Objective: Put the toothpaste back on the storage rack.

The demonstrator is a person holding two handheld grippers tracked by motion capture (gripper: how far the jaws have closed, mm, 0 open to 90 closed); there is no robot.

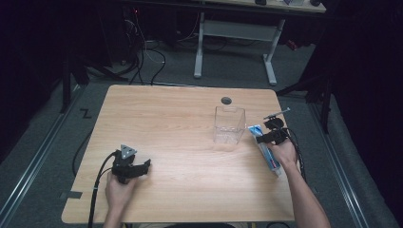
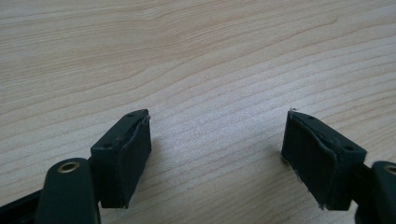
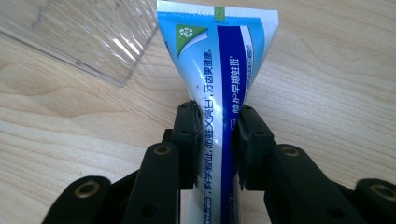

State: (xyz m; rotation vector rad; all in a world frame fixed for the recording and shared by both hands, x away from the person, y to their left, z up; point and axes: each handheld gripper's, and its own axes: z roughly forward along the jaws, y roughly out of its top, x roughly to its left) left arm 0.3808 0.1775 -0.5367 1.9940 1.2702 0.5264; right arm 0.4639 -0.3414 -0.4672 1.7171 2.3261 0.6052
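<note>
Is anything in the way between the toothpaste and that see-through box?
Nothing visible is. The right gripper is shut on the toothpaste tube, and the clear box stands open-topped just beside it, with bare table between them. The left gripper rests far off.

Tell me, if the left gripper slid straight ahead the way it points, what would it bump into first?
Probably nothing: the left gripper points right across the bare table, jaws open and empty. The clear box stands farther back, seemingly off that line, though depth is hard to judge.
</note>
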